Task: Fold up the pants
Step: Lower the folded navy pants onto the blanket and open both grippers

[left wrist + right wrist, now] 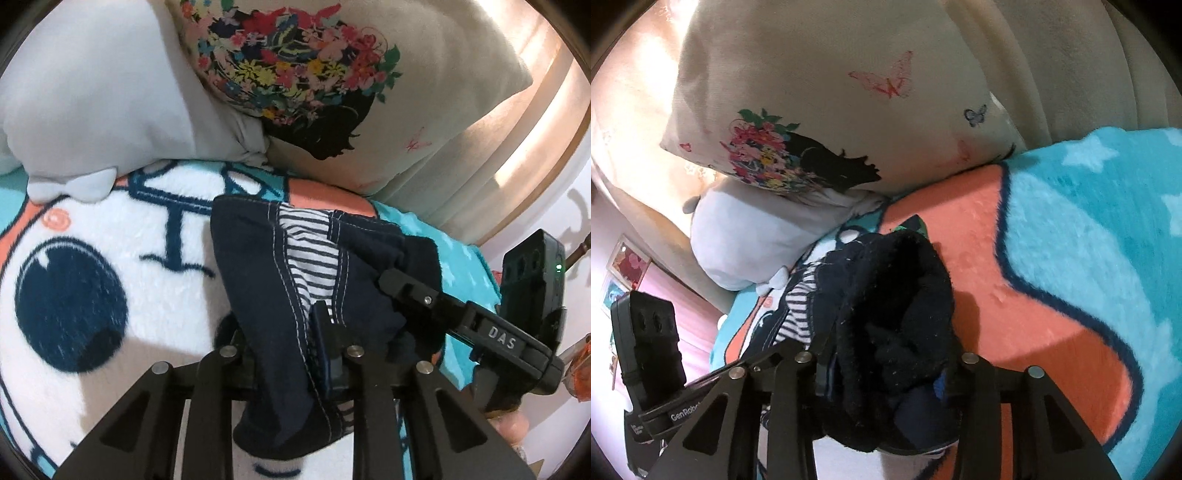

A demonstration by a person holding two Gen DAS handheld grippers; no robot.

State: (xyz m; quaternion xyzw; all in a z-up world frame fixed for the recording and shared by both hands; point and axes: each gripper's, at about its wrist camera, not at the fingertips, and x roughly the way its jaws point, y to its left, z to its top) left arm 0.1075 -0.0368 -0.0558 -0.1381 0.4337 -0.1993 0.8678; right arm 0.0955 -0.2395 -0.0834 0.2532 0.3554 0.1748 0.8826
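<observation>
While your left gripper (295, 343) pinches the navy pants (280, 266) between its fingers, your right gripper (886, 373) clamps the same bunched cloth just beside it; the garment hangs beyond both fingertips over the plush blanket (92, 266), pillow (424, 74) farther ahead

One pair of dark navy pants (258, 266) with a striped lining lies on one fleece cartoon blanket (110, 258). Two cushions sit toward twelve o'clock: one floral-print pillow (332, 74) and one pale grey plush (92, 103). Two grippers show, the left gripper (295, 354) and the right gripper (399, 291).
</observation>
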